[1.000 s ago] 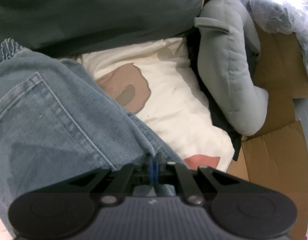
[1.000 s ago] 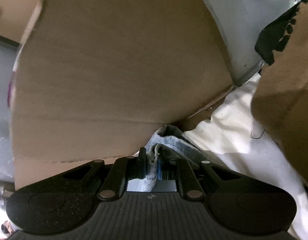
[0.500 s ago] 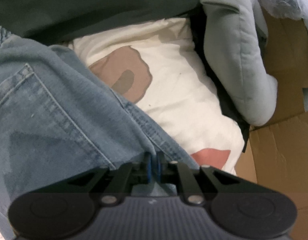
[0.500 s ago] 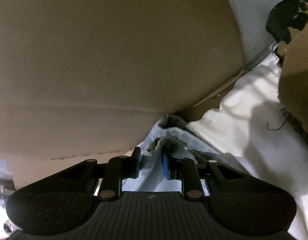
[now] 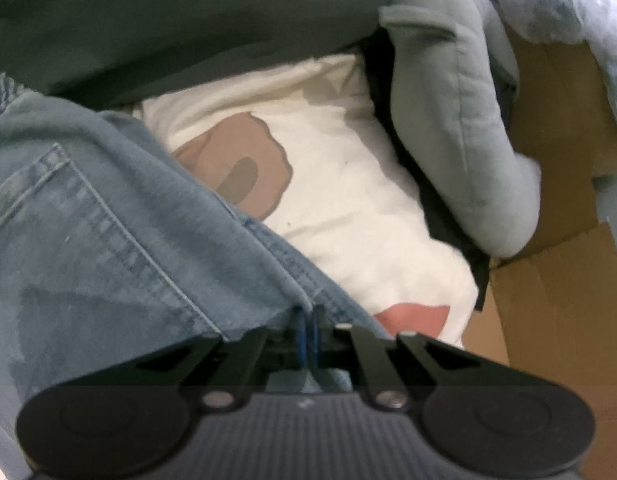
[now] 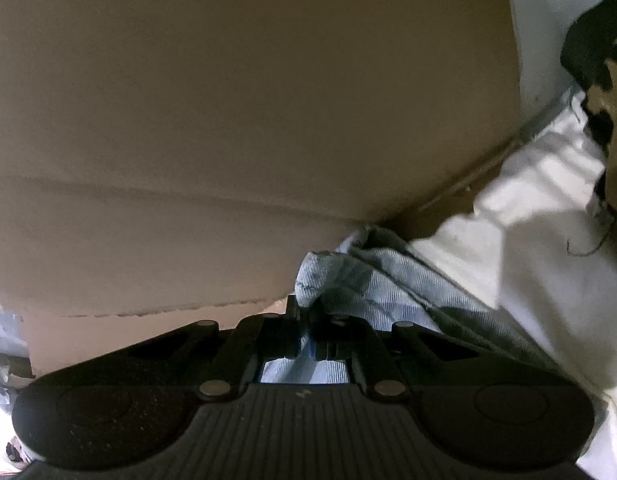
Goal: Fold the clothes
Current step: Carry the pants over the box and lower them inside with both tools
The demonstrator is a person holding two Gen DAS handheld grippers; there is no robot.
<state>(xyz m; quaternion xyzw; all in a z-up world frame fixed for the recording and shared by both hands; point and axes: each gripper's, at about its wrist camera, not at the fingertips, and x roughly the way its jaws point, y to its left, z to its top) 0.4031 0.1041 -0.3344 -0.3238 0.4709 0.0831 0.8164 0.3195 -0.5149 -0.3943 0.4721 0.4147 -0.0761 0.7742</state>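
Note:
Blue denim jeans [image 5: 108,232] fill the left half of the left wrist view, back pocket and side seam showing. My left gripper [image 5: 307,320] is shut on the seam edge of the jeans, the cloth pinched between its blue pads. In the right wrist view a frayed light-blue end of the jeans [image 6: 348,276] bunches up just ahead of the fingers. My right gripper [image 6: 310,336] is shut on that denim, close under a cardboard flap [image 6: 228,120].
The jeans lie on a white sheet with brown and pink patches [image 5: 340,200]. A dark green garment [image 5: 168,12] is behind, a grey padded sleeve [image 5: 460,120] to the right, cardboard [image 5: 556,300] beyond it. White cloth [image 6: 528,240] lies right of the right gripper.
The right gripper opened partly around the denim end and has now shut on it again. The left gripper keeps its pinch, and its view has shifted only slightly.

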